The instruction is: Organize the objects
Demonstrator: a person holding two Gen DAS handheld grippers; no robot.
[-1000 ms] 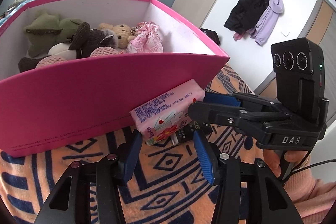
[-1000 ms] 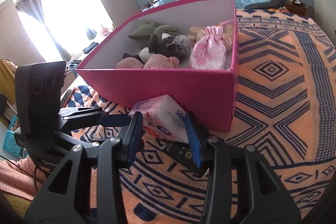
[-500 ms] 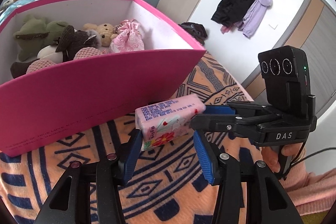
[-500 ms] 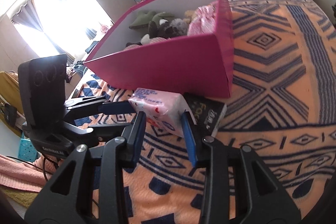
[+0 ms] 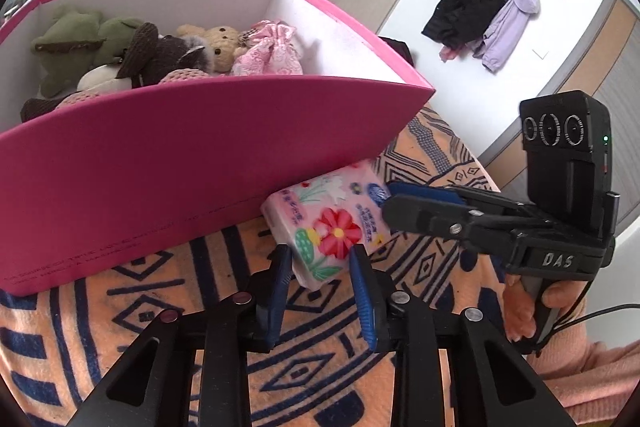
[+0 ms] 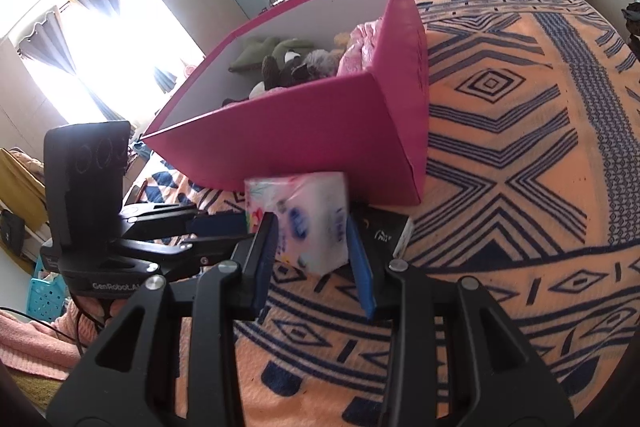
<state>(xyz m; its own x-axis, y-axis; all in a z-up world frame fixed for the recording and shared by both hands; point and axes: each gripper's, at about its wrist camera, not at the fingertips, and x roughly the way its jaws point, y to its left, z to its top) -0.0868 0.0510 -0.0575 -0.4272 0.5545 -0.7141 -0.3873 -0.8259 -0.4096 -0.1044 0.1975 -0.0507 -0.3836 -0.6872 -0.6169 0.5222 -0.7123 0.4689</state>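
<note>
The tissue pack (image 5: pixel 332 223), a soft plastic-wrapped block printed with red flowers and blue marks on pink and white, sits between both pairs of blue-padded fingers at once, lifted clear of the blanket (image 6: pixel 520 155) and just in front of the pink box's near wall. The left gripper (image 5: pixel 322 281) is clamped onto the pack's lower corner, its pads pressing the wrapper from either side; the right gripper (image 5: pixel 400 197) grips the far end of the same pack, and in its own view the pack fills the gap between its fingers (image 6: pixel 264 247). The step in hand looks like a handover or a two-handed lift of the pack on its way into the pink box (image 5: pixel 200 155). The next move likely calls for one gripper to let go while the other carries the pack up over the rim, since the wall stands higher than the fingers now. The wrapper is glossy and yielding, so it may dent or slip. The box is stiff card with a white inside, already holding plush toys (image 5: pixel 132 55) and a pink drawstring pouch (image 5: pixel 268 51). Below the right fingers a flat dark box (image 6: pixel 384 231) lies on the fuzzy orange and navy blanket.
</note>
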